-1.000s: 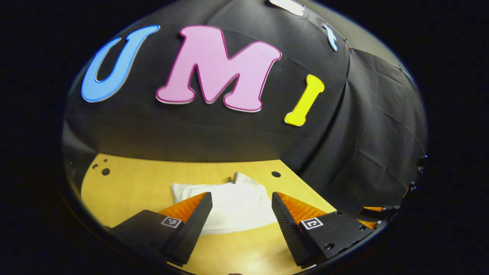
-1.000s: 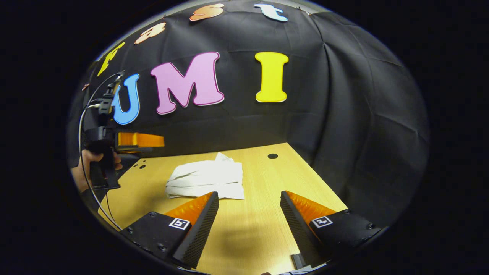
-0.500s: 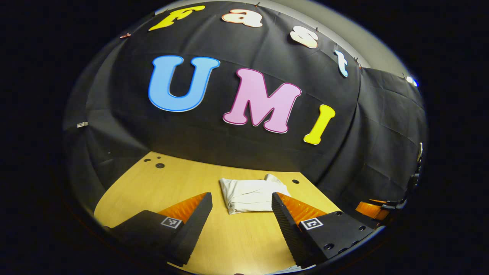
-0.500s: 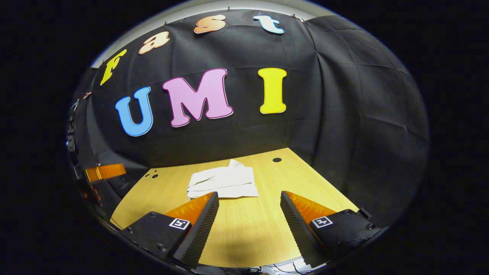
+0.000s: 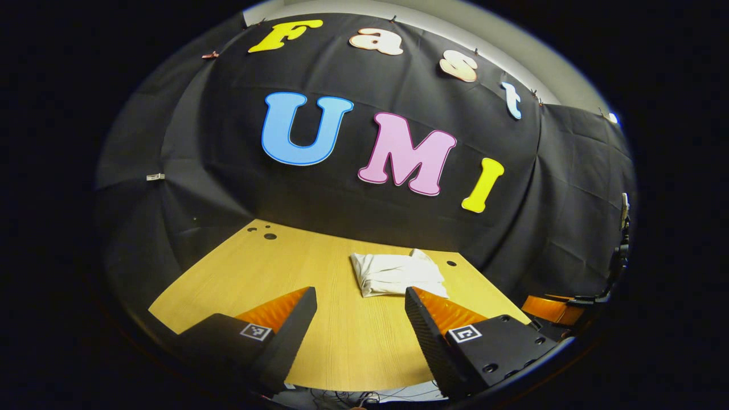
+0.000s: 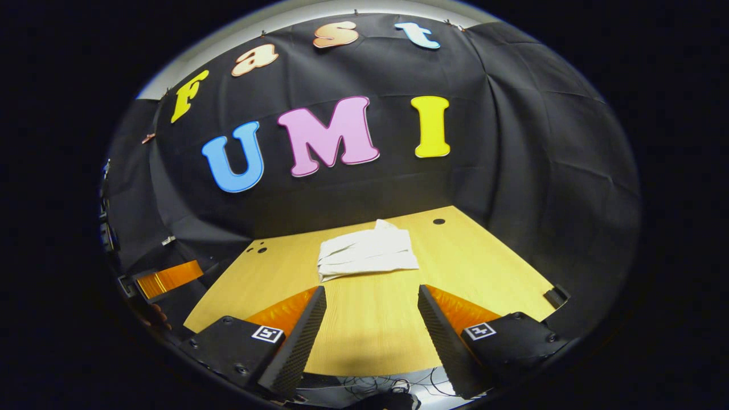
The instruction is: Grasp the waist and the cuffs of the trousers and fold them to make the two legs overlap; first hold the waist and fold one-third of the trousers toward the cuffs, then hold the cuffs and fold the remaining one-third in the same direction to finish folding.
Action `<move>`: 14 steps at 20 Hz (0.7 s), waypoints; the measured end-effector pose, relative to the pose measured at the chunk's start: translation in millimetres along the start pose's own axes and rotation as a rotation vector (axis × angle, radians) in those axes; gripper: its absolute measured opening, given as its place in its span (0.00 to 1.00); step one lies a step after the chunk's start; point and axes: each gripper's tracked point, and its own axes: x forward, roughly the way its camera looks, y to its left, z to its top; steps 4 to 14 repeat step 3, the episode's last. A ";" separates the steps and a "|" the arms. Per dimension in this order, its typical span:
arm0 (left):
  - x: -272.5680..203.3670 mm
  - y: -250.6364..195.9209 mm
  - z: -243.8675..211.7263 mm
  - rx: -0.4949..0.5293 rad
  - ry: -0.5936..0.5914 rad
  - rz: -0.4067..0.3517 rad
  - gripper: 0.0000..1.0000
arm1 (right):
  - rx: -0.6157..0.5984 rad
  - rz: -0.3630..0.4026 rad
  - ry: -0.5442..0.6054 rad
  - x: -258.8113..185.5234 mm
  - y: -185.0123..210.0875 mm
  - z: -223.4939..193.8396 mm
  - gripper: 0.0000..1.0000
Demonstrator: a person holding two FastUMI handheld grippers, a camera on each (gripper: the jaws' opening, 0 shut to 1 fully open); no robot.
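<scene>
Folded trousers [image 5: 397, 274] on table [image 5: 239, 273]; waist, cuffs indistinguishable; both grippers empty

I find no word or number I can read on anything I work with. My left hand-held gripper [image 5: 360, 293] carries a small black-and-white marker square [image 5: 254, 331] on the block behind each finger, the second one [image 5: 465, 333] on the other side. They show a coded pattern, not letters. My right hand-held gripper [image 6: 371, 290] bears the same kind of squares [image 6: 267, 333], one behind each finger. Far off to the left of my left hand-held gripper, a tiny white tag [image 5: 155, 177] sits on the cloth, too small to read.
</scene>
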 end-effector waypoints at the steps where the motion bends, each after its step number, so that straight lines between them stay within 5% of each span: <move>1: -4.7 2.0 -6.7 0.001 0.010 -0.001 0.97 | -0.004 0.013 0.015 -4.6 7.6 -8.5 0.99; 14: -11.7 6.3 -20.4 0.011 0.044 -0.007 0.97 | -0.011 0.016 0.030 -8.6 12.8 -13.0 0.99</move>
